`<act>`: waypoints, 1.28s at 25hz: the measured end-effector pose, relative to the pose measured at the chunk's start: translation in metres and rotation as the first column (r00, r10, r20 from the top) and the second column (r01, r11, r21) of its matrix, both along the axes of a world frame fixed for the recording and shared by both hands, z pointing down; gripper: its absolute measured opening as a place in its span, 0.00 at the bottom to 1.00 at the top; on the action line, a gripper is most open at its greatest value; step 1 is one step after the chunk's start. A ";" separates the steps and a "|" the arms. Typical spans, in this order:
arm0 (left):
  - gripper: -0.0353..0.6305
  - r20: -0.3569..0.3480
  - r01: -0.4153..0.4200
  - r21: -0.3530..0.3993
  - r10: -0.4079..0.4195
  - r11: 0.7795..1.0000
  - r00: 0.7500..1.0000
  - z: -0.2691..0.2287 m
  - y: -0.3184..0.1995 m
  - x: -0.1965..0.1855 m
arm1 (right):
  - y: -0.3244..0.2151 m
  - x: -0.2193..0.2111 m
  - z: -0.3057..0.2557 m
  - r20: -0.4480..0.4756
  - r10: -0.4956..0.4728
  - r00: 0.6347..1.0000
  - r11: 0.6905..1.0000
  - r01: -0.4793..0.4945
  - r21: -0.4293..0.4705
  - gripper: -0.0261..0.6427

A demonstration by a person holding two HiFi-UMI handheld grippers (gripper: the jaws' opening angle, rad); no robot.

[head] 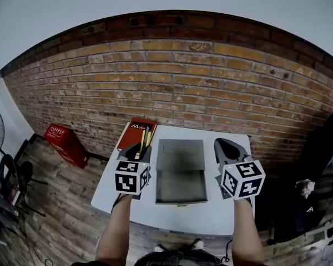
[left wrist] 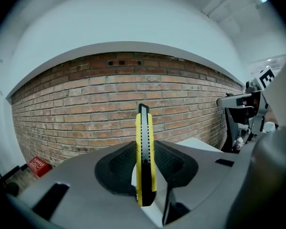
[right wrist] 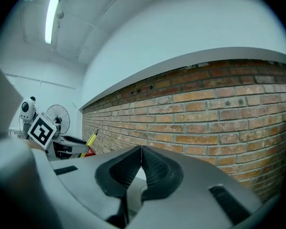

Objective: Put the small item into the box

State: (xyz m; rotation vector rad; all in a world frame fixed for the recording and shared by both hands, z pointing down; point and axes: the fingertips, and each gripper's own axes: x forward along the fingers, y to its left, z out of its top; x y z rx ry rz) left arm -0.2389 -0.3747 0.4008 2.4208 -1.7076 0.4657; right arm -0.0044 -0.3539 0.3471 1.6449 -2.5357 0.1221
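Left hand-held gripper [left wrist: 144, 149] pinches slim yellow-and-black utility knife [left wrist: 144, 125], long axis upright between jaws; open grey rectangular box [head: 181, 188] lies just beside, to its right

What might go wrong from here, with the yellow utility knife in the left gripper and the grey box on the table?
1. The left gripper clamps the utility knife upright by its lower part only. The long end stands above the jaws, so it may tilt or slip.
2. In the head view the knife is beside the grey box, not over it. If it is released early, it would probably land on the white table instead.
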 end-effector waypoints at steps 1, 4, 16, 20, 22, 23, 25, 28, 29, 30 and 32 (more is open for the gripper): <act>0.25 0.002 -0.003 0.003 0.003 1.000 1.000 -0.001 -0.002 0.001 | -0.001 0.004 -0.001 -0.002 0.008 1.000 1.000 -0.008 0.003 0.07; 0.25 0.007 -0.007 0.009 0.007 1.000 1.000 -0.003 -0.005 0.004 | -0.001 0.015 -0.001 -0.003 0.025 1.000 1.000 -0.025 0.007 0.07; 0.25 0.091 -0.091 -0.025 0.093 0.996 0.992 0.011 -0.007 0.025 | 0.000 0.024 -0.002 0.001 0.018 1.000 1.000 -0.018 0.011 0.07; 0.25 0.133 -0.147 -0.057 0.154 0.987 0.979 0.014 -0.009 0.036 | 0.002 0.025 -0.002 -0.004 0.012 1.000 1.000 -0.012 0.012 0.07; 0.25 0.158 -0.181 -0.073 0.190 0.981 0.969 0.015 -0.010 0.043 | 0.003 0.025 -0.003 -0.008 0.007 1.000 1.000 -0.007 0.012 0.07; 0.25 0.167 -0.199 -0.083 0.211 0.976 0.963 0.015 -0.010 0.047 | 0.004 0.025 -0.003 -0.010 0.004 1.000 1.000 -0.003 0.011 0.07; 0.25 0.165 -0.240 -0.100 0.254 0.966 0.953 0.017 -0.009 0.058 | 0.005 0.025 -0.002 -0.014 -0.002 1.000 1.000 0.002 0.010 0.07; 0.25 0.175 -0.296 -0.124 0.315 0.947 0.933 0.021 -0.007 0.074 | 0.006 0.026 0.000 -0.020 -0.008 1.000 1.000 0.008 0.004 0.07; 0.25 0.193 -0.312 -0.135 0.333 0.941 0.923 0.024 -0.006 0.078 | 0.007 0.026 0.000 -0.022 -0.009 1.000 1.000 0.010 0.003 0.07; 0.25 0.214 -0.325 -0.146 0.350 0.934 0.912 0.027 -0.005 0.082 | 0.007 0.026 0.000 -0.023 -0.011 1.000 1.000 0.011 0.002 0.07; 0.25 0.259 -0.342 -0.169 0.377 0.924 0.889 0.033 -0.005 0.086 | 0.008 0.025 0.000 -0.023 -0.012 1.000 1.000 0.012 0.000 0.07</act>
